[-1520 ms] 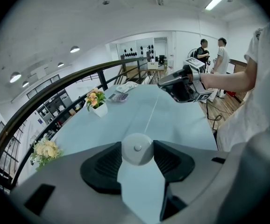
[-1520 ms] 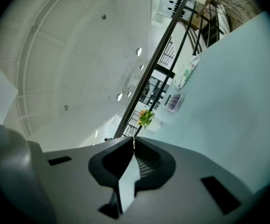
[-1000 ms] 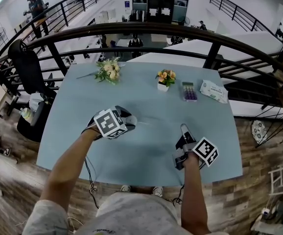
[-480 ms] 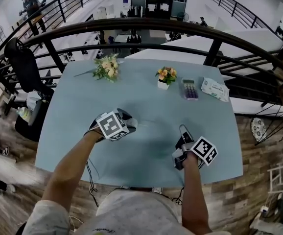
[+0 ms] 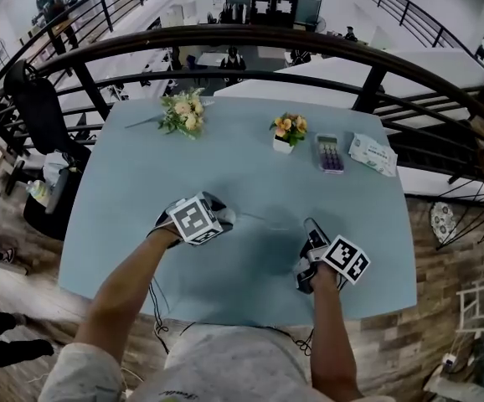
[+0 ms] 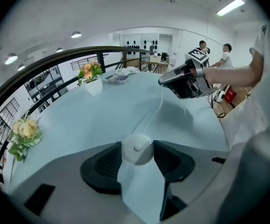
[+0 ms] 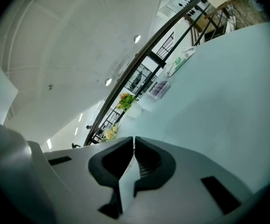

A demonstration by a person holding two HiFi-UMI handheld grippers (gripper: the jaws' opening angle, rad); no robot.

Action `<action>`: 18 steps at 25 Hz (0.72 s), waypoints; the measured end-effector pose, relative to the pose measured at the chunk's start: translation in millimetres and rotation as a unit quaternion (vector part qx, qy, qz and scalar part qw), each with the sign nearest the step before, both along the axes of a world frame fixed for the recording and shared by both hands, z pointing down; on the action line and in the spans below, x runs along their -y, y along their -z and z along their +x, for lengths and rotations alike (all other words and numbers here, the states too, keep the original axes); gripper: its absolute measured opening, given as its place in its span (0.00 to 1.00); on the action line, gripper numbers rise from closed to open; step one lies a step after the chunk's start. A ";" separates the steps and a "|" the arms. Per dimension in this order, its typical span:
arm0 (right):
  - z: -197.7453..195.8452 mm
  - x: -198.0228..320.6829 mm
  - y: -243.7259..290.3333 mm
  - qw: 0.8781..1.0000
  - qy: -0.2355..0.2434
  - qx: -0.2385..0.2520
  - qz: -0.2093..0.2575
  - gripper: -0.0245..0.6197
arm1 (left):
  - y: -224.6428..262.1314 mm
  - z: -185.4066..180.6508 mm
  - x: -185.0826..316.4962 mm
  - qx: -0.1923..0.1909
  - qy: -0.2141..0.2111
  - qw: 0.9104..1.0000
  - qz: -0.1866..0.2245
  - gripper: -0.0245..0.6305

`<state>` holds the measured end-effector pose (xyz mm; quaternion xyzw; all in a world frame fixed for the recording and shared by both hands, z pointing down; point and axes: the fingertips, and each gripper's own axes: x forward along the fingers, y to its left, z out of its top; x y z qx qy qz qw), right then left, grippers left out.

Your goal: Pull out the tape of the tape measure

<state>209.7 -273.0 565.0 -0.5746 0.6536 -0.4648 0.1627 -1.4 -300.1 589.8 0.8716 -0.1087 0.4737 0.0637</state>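
Observation:
A small round white tape measure (image 6: 137, 148) sits between the pads of my left gripper (image 6: 137, 152), which is shut on its sides just above the pale blue table (image 5: 141, 182). In the head view it shows as a white disc (image 5: 224, 217) at the left gripper (image 5: 219, 216). A thin white tape (image 6: 159, 106) runs from the case across the table to the tip of my right gripper (image 6: 164, 81). The same tape (image 5: 267, 222) stretches rightward in the head view to the right gripper (image 5: 311, 224). In its own view the right gripper (image 7: 134, 146) is shut, pads together on the thin tape end.
At the table's far side lie a loose flower bunch (image 5: 183, 114), a small potted bouquet (image 5: 285, 132), a calculator (image 5: 328, 153) and a pack of wipes (image 5: 369, 154). A dark railing (image 5: 250, 36) runs behind the table. People stand in the background (image 6: 226, 55).
Both grippers have drifted slightly toward the table's near edge. Both grips are the same as before.

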 end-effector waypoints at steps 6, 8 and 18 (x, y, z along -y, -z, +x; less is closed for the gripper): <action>-2.3 2.2 -15.2 0.999 0.012 -0.024 -0.023 0.06 | -12.3 -0.8 2.2 0.001 0.003 1.000 -0.011 0.36; -2.7 3.3 -19.6 0.999 0.014 -0.030 -0.029 0.06 | -15.9 -1.1 2.8 0.002 0.002 1.000 -0.013 0.36; -5.6 5.3 -31.0 0.997 0.026 -0.058 -0.050 0.06 | -29.7 -4.0 1.8 0.005 -0.001 1.000 -0.024 0.36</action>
